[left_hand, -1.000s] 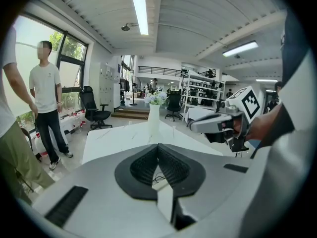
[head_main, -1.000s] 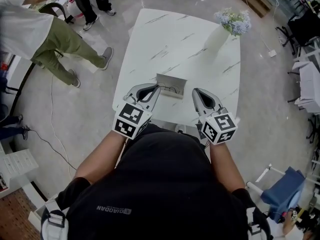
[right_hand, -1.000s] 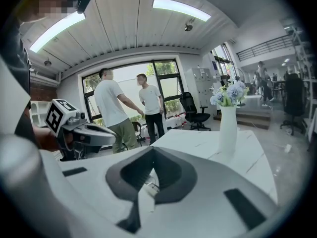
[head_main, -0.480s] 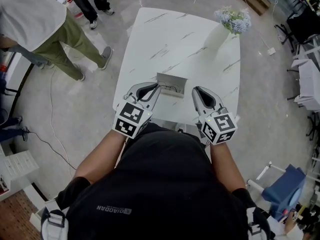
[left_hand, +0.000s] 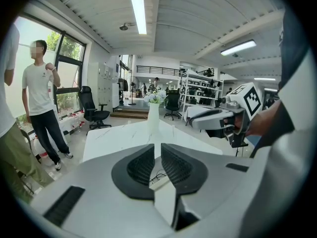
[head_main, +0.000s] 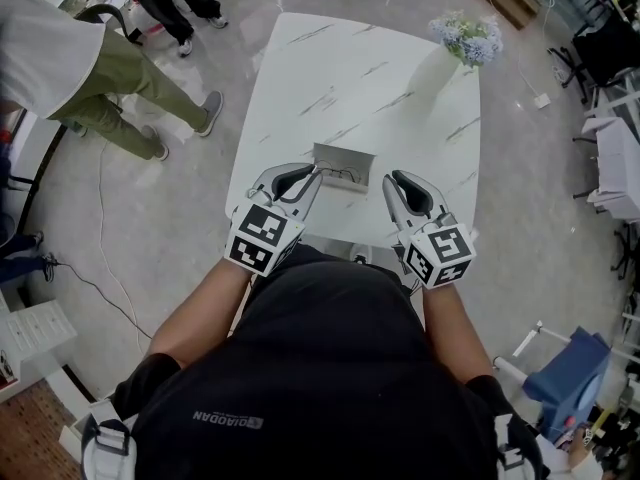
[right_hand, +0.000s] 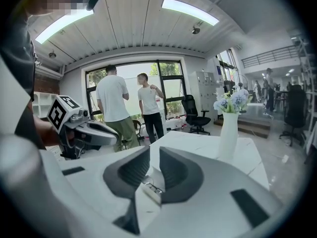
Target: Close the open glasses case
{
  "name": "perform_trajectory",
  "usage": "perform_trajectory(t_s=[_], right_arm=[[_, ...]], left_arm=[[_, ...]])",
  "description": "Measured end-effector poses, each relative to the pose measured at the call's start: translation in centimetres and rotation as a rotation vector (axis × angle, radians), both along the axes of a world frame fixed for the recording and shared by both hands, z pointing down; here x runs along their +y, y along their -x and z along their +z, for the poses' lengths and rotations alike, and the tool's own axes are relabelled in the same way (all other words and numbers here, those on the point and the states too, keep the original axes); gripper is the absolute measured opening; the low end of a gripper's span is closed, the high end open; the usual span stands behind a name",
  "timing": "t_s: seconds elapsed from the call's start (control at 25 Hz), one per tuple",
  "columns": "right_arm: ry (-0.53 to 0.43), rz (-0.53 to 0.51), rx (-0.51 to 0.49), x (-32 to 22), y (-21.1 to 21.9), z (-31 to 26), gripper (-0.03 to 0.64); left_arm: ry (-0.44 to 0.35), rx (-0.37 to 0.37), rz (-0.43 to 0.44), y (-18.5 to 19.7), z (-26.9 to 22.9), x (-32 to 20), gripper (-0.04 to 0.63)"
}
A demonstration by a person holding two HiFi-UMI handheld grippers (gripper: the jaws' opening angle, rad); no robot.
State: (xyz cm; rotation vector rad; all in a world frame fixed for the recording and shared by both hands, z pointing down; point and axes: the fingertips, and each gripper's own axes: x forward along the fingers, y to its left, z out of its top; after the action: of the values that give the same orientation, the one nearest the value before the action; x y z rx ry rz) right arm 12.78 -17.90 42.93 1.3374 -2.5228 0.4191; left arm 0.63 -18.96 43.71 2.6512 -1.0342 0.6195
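Left gripper is hovering low over the near edge of the white marble surface, at the lower centre-left of the head view. Seen in its own view, this gripper is holding its jaws only a narrow slit apart, with nothing between them. Through the slit, bare surface and a bit of the glasses case are showing.

At the lower centre-right of the head view the right gripper is hanging level with the left one. In the right gripper view it is likewise keeping a thin gap between its jaws and gripping nothing, and the edge of the case is peeking out beneath them.

In the head view the glasses case is lying open on the surface at frame centre, between the two grippers and just beyond their tips. Neither gripper appears to be touching it. Thin dark glasses are resting inside it.

A white vase holding pale blue flowers is standing at the surface's far corner, upper right of the frame, well apart from the case. A person in a white shirt and olive trousers is standing on the floor at upper left.
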Motion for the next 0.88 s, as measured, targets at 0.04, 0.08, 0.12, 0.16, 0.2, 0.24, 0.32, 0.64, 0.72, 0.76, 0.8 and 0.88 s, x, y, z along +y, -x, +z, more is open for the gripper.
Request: perform_trajectory(t_s=[0.04,0.08,0.12,0.16,0.2,0.24,0.32,0.64,0.72,0.76,0.8,0.88], right_arm=[[0.000,-0.002,0.004,0.0,0.0,0.0,0.046],[0.000,-0.005,0.009,0.0,0.1,0.1,0.048],[0.002,-0.008,0.013,0.0,0.1,0.1,0.048],[0.004,-0.010,0.019,0.0,0.1,0.3,0.049],[0.005,-0.013,0.024,-0.1,0.1,0.4,0.049],[0.006,-0.016,0.027,-0.1,0.2,0.5,0.049],[0.009,-0.016,0.031,-0.2,0.2,0.6,0.049],[0.011,0.002,0.030,-0.4,-0.4,0.8,0.049],[0.016,0.004,0.033,-0.5,-0.5,0.9,0.049],[0.017,0.005,0.036,-0.6,-0.6,1.1,0.049],[0.018,0.005,0.042,-0.7,-0.6,1.2,0.049],[0.016,0.002,0.069,-0.7,-0.7,1.5,0.049]], left_arm=[[0.000,-0.001,0.002,0.0,0.0,0.1,0.044],[0.000,-0.003,0.004,0.0,0.0,0.1,0.046],[0.001,-0.004,0.007,0.0,0.1,0.1,0.050],[0.001,-0.006,0.010,-0.1,0.2,0.1,0.051],[0.001,-0.009,0.011,0.0,0.3,0.1,0.051],[0.002,-0.012,0.012,0.0,0.5,0.1,0.052],[0.004,-0.020,0.010,0.2,0.6,0.0,0.054],[0.006,-0.042,0.010,0.6,1.2,0.0,0.060],[0.011,-0.054,0.007,0.9,1.6,-0.1,0.061],[0.014,-0.059,0.006,1.0,1.8,-0.1,0.063],[0.017,-0.065,0.005,1.1,2.1,-0.1,0.063],[0.020,-0.078,0.007,1.3,2.6,-0.1,0.063]])
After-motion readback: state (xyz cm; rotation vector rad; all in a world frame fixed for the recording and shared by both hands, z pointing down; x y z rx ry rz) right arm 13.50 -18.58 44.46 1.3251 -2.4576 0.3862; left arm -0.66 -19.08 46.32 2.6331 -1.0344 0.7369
